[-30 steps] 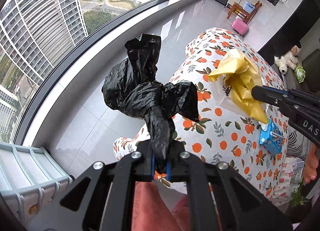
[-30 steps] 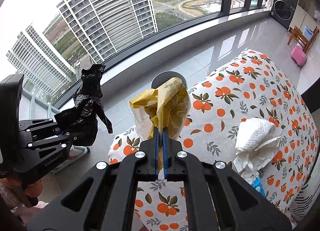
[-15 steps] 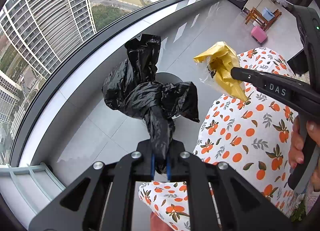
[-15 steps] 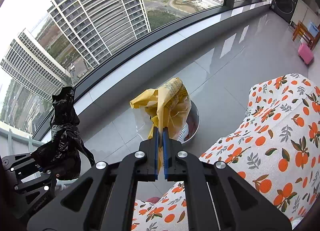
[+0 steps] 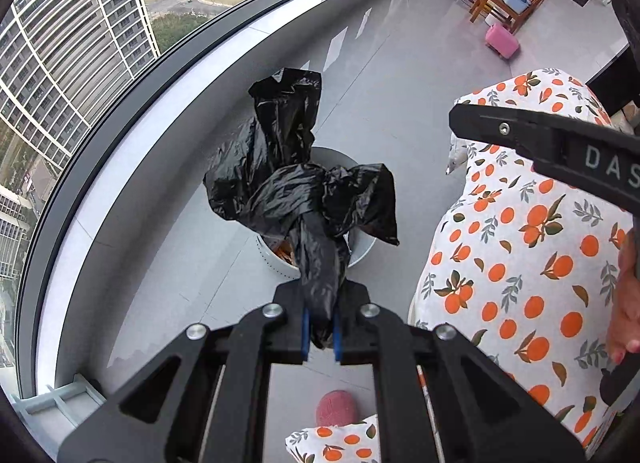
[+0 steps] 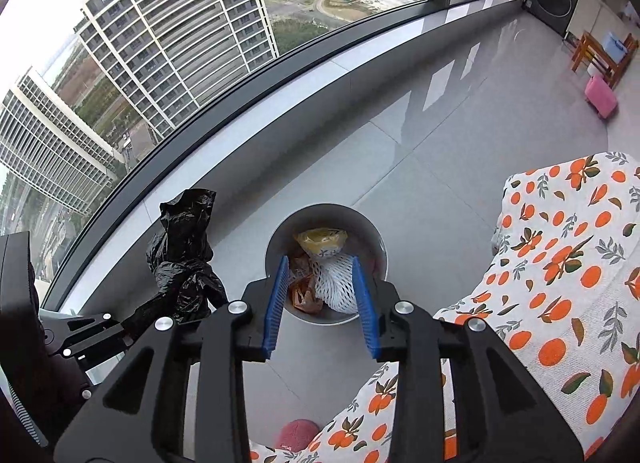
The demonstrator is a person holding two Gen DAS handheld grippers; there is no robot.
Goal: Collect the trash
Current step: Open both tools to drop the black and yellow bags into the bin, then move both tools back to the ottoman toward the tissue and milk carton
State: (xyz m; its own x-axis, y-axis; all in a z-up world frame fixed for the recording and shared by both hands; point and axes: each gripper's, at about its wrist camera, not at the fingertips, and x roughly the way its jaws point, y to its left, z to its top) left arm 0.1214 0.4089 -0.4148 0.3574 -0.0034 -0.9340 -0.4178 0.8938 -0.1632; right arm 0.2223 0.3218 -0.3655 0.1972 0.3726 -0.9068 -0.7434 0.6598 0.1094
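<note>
Glossy grey floor tiles (image 6: 460, 167) run along a curved wall of windows with tower blocks outside, and a surface under an orange-print cloth (image 6: 560, 263) sits on the right. Down on the floor is a round white bin (image 6: 380, 247) holding a yellow wrapper (image 6: 320, 241), white foam netting (image 6: 336, 283) and some brownish scraps.

The right hand-held gripper (image 6: 320, 303) hangs right above the bin with its blue pads spread wide and nothing between them, so I'd say that side's drop is done. The left hand-held gripper (image 5: 320, 327) is clamped narrow on the neck of a knotted black bag (image 5: 296, 183), held up over the bin from its view.

Next move, I reckon: line the bag up over the opening and let go. It's floppy and wider than it looks, so it could snag the rim.
</note>
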